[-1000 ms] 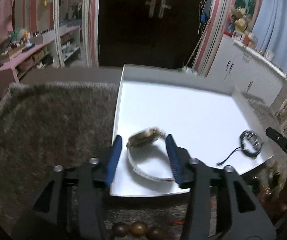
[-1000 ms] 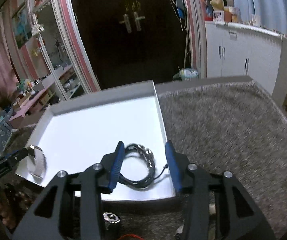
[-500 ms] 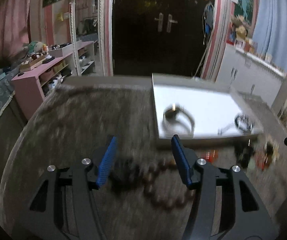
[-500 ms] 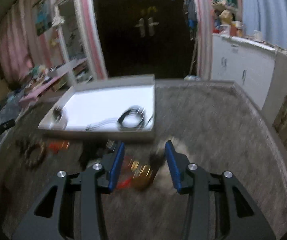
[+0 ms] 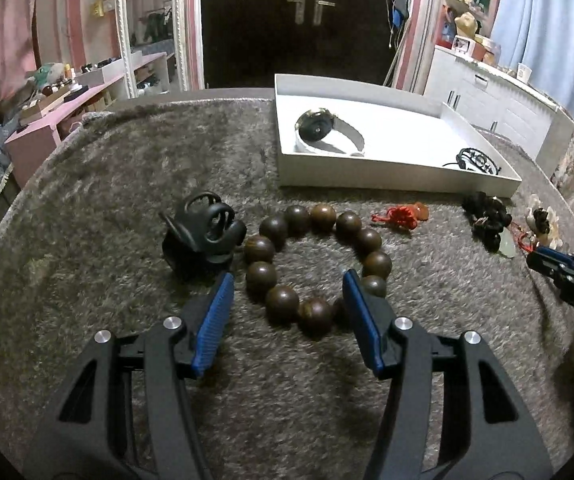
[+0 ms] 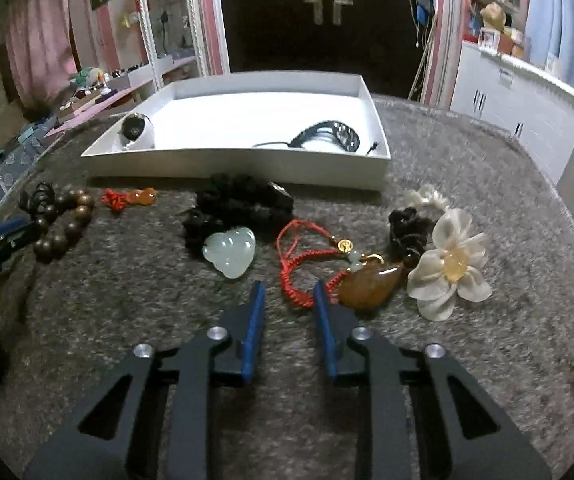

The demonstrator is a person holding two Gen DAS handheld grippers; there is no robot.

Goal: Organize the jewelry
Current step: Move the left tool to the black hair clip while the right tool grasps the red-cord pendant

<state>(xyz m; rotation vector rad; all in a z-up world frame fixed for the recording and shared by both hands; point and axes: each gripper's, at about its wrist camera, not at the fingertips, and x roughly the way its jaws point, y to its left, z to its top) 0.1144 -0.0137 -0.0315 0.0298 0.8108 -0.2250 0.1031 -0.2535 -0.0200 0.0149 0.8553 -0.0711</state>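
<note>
Grey shaggy carpet (image 5: 87, 208) over a round table, dark double door behind, pink shelves at left, white cabinets at right. White tray (image 6: 247, 166) at far side, holding a white-strap watch (image 5: 323, 134) and a black cord bracelet (image 6: 327, 136). Left gripper (image 5: 285, 280) spread, blue pads either side of the near part of a brown wooden bead bracelet (image 5: 311, 264), not pressing on it. Black hair claw (image 5: 203, 236) just left of the beads, small red knot charm (image 5: 401, 216) to their right. Right gripper (image 6: 287, 288) narrow and closing, red braided cord (image 6: 301, 260) between the tips, contact unclear. Amber pendant (image 6: 369, 286) touching the right finger (image 6: 323, 312). Pale jade pendant (image 6: 231, 252), black scrunchie (image 6: 239, 200), cream fabric flower (image 6: 451, 268) nearby on carpet.
</note>
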